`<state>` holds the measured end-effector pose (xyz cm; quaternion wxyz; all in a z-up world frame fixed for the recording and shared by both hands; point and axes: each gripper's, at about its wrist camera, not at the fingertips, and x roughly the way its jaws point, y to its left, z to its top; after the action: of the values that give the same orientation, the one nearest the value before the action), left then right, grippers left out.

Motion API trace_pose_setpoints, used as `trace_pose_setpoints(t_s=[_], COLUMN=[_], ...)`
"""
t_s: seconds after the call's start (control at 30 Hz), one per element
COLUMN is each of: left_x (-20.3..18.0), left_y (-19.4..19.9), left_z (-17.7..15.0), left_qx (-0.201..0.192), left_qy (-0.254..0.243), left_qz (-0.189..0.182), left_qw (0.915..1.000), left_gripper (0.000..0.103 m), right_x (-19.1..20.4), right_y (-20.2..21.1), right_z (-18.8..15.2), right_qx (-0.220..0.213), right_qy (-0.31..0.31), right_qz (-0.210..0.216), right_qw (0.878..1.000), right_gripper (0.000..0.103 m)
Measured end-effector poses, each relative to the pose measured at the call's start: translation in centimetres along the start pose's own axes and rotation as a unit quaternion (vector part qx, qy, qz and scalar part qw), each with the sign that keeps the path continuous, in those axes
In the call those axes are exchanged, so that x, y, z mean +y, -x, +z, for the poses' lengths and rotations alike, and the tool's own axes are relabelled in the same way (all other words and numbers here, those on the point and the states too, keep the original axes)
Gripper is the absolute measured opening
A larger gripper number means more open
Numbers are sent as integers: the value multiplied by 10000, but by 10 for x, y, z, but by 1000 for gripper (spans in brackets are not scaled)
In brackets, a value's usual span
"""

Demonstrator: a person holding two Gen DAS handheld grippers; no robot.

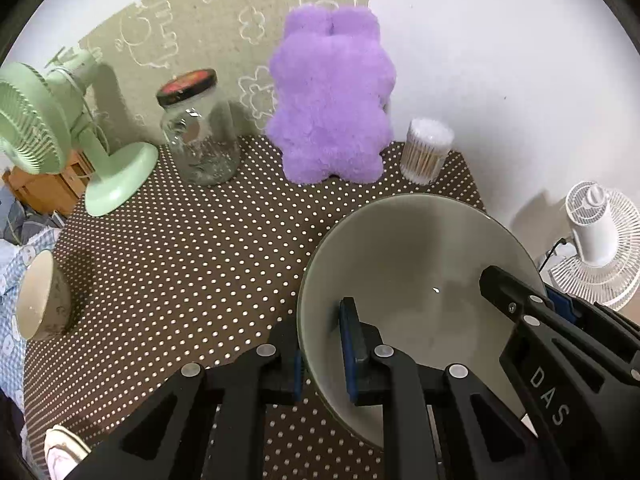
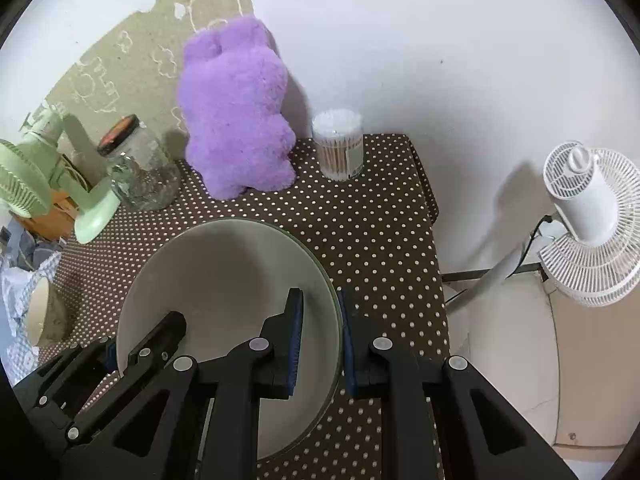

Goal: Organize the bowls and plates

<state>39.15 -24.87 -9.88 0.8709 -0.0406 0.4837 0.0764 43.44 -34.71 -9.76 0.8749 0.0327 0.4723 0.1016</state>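
Note:
A large pale grey-green bowl (image 1: 416, 264) hangs tilted above the brown dotted tablecloth (image 1: 180, 264), held from both sides. My left gripper (image 1: 320, 356) is shut on its left rim, one finger inside and one outside. My right gripper (image 2: 320, 344) is shut on the right rim of the bowl (image 2: 224, 276) in the same way; it also shows as black fingers (image 1: 516, 300) at the bowl's right in the left wrist view. A small beige bowl (image 1: 40, 300) lies on its side at the table's left edge, also seen as the small bowl (image 2: 42, 314) in the right wrist view.
Along the wall stand a green desk fan (image 1: 60, 136), a glass jar (image 1: 198, 132) with a dark lid, a purple plush toy (image 1: 332, 100) and a tub of cotton swabs (image 1: 426, 152). A white floor fan (image 2: 592, 216) stands right of the table. Blue patterned cloth (image 1: 12, 280) lies left.

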Motion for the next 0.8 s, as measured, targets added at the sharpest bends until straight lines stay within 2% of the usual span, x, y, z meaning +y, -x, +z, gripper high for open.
trace_pose_setpoints(t_s=[0.27,0.8], left_x=[9,38], left_y=[46,110], left_z=[-9,-33], left_qx=[-251,-477], left_qy=[-41,-240], left_qz=[-44,-226], left_qw=[9997,9983], left_gripper=[12,12], right_x=[12,45], right_y=[44,120], right_z=[-12,-53], right_qx=[-153,-353], right_qy=[7,-188], right_qz=[-18,-155], right_qw=[9999,9991], right_gripper=[20,21])
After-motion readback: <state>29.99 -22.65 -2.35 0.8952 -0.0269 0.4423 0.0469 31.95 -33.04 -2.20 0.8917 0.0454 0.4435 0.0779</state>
